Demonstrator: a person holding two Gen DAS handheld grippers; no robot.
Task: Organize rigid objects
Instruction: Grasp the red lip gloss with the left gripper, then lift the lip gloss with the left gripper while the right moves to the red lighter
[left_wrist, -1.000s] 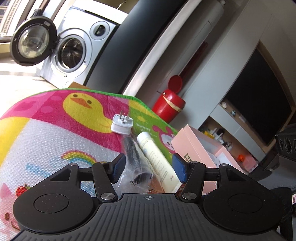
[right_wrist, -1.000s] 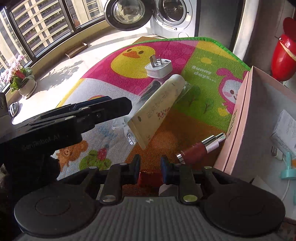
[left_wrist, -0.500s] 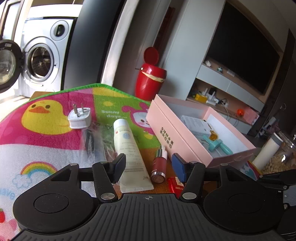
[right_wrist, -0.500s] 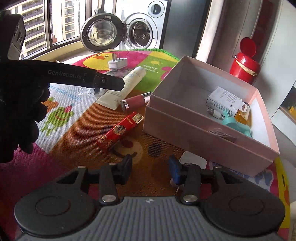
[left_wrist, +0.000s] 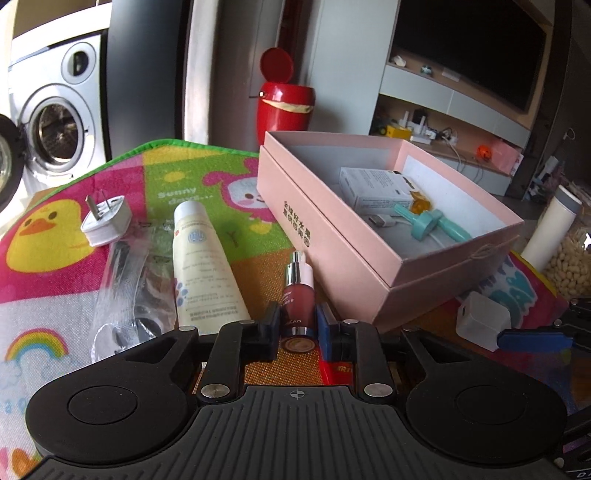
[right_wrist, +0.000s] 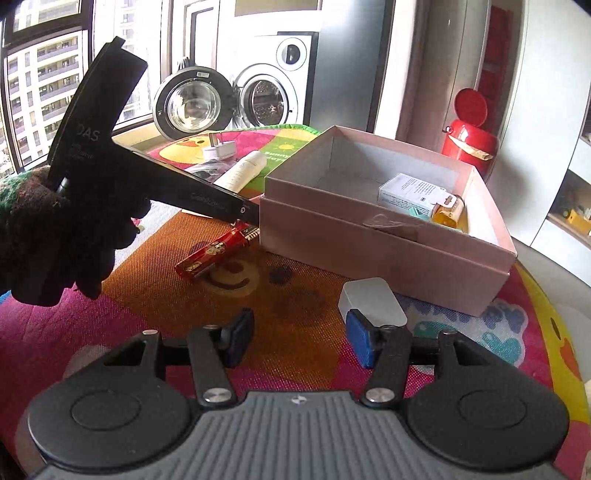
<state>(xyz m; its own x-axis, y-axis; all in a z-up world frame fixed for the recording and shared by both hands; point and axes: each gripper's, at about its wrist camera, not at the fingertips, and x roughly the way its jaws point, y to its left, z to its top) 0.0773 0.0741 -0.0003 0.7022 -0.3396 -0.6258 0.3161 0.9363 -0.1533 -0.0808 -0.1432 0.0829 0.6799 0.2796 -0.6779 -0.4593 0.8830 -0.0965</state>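
Washing machine (right_wrist: 271, 96) (door open), red bin (left_wrist: 285, 100), dark television (left_wrist: 469, 48).

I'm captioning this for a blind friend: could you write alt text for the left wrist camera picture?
The left gripper is shut on a small red pump bottle lying on a colourful play mat. Beside it lie a cream tube and a white plug; a pink box holds small items.
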